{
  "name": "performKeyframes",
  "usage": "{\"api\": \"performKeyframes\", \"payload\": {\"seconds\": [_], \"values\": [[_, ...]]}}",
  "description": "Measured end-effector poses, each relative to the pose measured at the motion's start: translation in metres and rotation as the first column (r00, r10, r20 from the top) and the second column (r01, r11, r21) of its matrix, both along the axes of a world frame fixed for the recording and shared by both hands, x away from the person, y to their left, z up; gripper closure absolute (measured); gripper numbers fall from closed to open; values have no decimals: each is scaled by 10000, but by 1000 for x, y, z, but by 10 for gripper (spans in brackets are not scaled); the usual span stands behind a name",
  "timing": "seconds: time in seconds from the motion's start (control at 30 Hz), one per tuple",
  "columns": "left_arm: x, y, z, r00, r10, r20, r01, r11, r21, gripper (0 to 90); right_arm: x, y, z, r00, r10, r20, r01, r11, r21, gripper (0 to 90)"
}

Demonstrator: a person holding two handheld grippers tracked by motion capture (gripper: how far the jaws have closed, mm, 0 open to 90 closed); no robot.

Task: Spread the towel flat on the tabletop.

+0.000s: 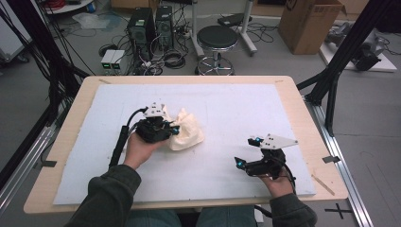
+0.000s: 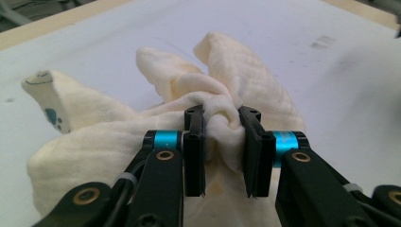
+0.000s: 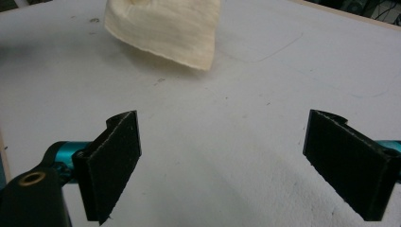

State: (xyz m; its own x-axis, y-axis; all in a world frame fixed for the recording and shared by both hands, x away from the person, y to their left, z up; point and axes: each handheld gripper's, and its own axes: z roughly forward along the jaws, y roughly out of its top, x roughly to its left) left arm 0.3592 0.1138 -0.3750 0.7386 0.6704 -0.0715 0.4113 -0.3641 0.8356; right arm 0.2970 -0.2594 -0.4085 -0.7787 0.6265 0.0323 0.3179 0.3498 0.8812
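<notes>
A crumpled cream cloth [image 1: 188, 130] lies bunched on the white board, left of centre. My left gripper [image 1: 176, 129] is shut on the cloth [image 2: 222, 94], with a thick fold pinched between its two black jaws; the gripper [image 2: 222, 118] holds it near the bunch's middle. A small printed corner of the cloth [image 2: 47, 94] sticks up at the left. My right gripper [image 1: 246, 151] stands open near the front right of the board, apart from the cloth. In the right gripper view the gripper [image 3: 222, 137] has its jaws wide apart and the cloth [image 3: 165, 28] lies farther off.
The white foam board [image 1: 236, 109] covers most of the wooden table [image 1: 302, 109]. Beyond the table stand a black stool [image 1: 216, 40], computer towers [image 1: 142, 28], a cardboard box [image 1: 309, 23] and cables on the floor. Black frame posts [image 1: 340, 61] flank the table.
</notes>
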Motion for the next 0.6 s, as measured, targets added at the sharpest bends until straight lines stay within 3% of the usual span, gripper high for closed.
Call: {"api": "performKeyframes", "payload": {"seconds": [0.17, 0.3, 0.37, 0.43, 0.6], "values": [[-5, -19, -6, 9979, -627, -133, 626, 9980, -112, 729, 0, -1, 0, 10000, -26, 2, 26, 10000, -9, 113], [-6, -32, -14, 9945, -1005, -281, 992, 9940, -454, 727, 1, -1, -1, 10000, 21, 3, -21, 10000, -33, 113], [-3, -38, -19, 9939, -1061, -288, 1052, 9940, -290, 725, 2, -1, -2, 10000, 22, -7, -22, 10000, -64, 113], [1, -41, -26, 9957, -882, -271, 884, 9960, 86, 720, 3, -1, -2, 10000, 32, -13, -32, 10000, -86, 114], [14, -41, -45, 9974, -390, -613, 408, 9988, 274, 702, 5, -2, -5, 9999, 46, -90, -48, 9999, -146, 113]]}}
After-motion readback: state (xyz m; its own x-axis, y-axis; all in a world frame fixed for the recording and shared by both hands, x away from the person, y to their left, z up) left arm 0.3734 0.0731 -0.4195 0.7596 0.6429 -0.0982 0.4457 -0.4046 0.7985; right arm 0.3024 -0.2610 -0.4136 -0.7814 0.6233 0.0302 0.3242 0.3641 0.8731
